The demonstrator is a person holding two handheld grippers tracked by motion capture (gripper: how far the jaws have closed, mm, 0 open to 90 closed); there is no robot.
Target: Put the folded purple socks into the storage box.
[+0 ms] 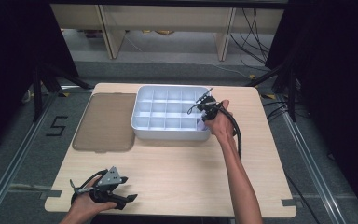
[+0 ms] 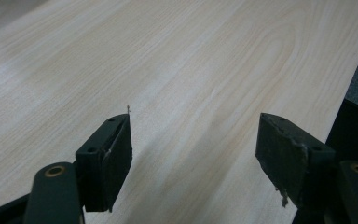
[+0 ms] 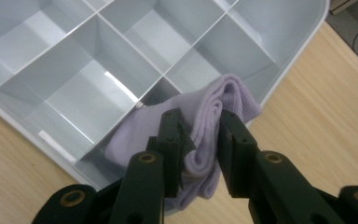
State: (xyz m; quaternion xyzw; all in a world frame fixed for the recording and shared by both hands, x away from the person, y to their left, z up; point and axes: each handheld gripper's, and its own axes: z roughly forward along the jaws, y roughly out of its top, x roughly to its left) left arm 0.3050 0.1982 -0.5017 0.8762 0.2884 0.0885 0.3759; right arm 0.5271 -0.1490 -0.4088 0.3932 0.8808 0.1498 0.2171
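The right tool (image 3: 200,140) pinched a soft, folded purple cloth (image 3: 223,100) over the near right corner of the white plastic tray (image 1: 142,128). The left tool (image 2: 193,154) stood open above the smooth wooden desk (image 2: 191,65).

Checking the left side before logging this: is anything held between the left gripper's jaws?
No. In the left gripper view the left gripper has its jaws standing apart, with only the bare wooden table between them.

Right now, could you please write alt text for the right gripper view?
The right tongs pinch a folded lilac cloth over a corner compartment of a white divided tray, which sits on a light wooden table.
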